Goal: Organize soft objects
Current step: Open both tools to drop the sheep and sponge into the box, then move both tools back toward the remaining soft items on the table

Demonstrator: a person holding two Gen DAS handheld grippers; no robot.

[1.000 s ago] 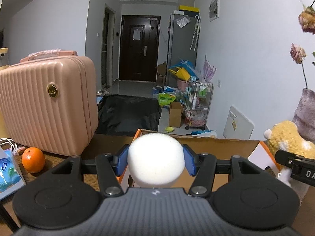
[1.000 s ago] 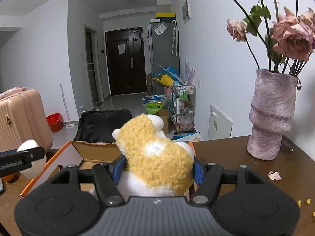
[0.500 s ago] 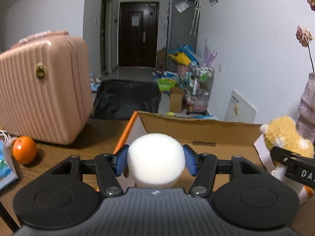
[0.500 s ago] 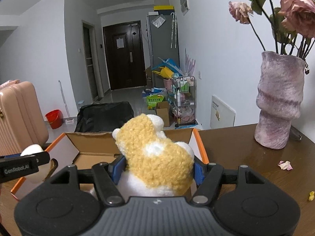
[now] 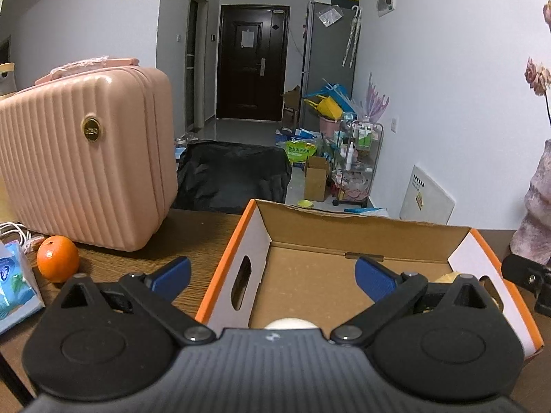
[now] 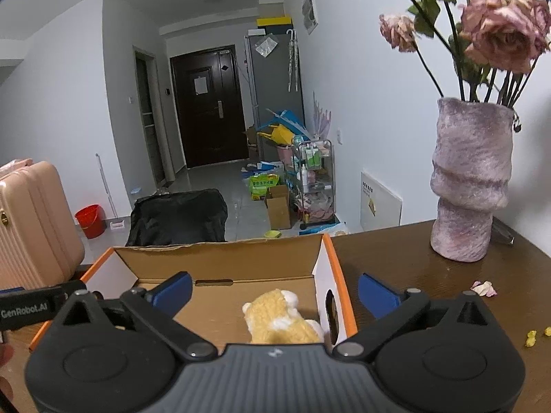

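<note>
An open cardboard box [image 5: 358, 241] with orange edges stands on the brown table; it also shows in the right wrist view [image 6: 220, 261]. My left gripper [image 5: 272, 275] is open above the box's left part. A white foam ball [image 5: 291, 324] lies below it in the box, mostly hidden by the gripper body. My right gripper [image 6: 273, 290] is open above the box's right part. A yellow and white plush toy [image 6: 282, 320] lies in the box under it. The other gripper shows at each frame's side.
A pink suitcase [image 5: 86, 158] stands at the left with an orange [image 5: 58, 263] and a tissue pack [image 5: 13, 285] before it. A purple vase [image 6: 468, 182] with dried roses stands at the right. Petals [image 6: 484, 288] lie on the table.
Both grippers have opened. The foam ball and the plush toy have dropped from the fingers into the box. Both grippers have moved over the box.
</note>
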